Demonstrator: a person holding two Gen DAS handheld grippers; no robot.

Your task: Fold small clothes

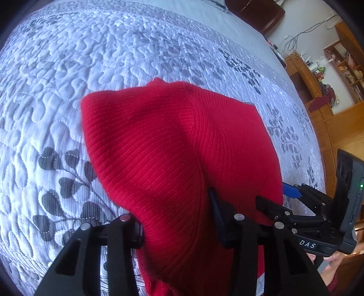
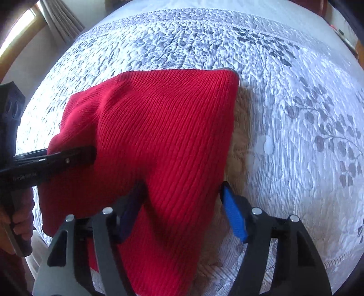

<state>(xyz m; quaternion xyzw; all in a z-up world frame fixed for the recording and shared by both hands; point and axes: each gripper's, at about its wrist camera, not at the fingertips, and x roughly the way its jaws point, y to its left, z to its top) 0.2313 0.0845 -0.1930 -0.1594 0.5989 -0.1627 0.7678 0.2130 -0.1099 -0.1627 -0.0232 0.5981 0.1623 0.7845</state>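
A red ribbed knit garment (image 1: pixel 173 145) drapes from both grippers down to the white quilted bedspread (image 1: pixel 79 68). In the left wrist view my left gripper (image 1: pixel 179 218) has the red cloth between its fingers, bunched and hanging over them. In the right wrist view the garment (image 2: pixel 163 127) runs between the fingers of my right gripper (image 2: pixel 184 205), whose blue pads (image 2: pixel 234 218) stand well apart with cloth between them. The left gripper (image 2: pixel 77 157) shows at the left, clamped on the garment's edge. The right gripper (image 1: pixel 282 202) shows at the right of the left wrist view.
The bedspread (image 2: pixel 295 113) has grey leaf patterns. A wooden shelf unit (image 1: pixel 341 68) with books stands beyond the bed's right side. A dark headboard (image 1: pixel 257 11) is at the far end. A curtain and window (image 2: pixel 45 22) are at the upper left.
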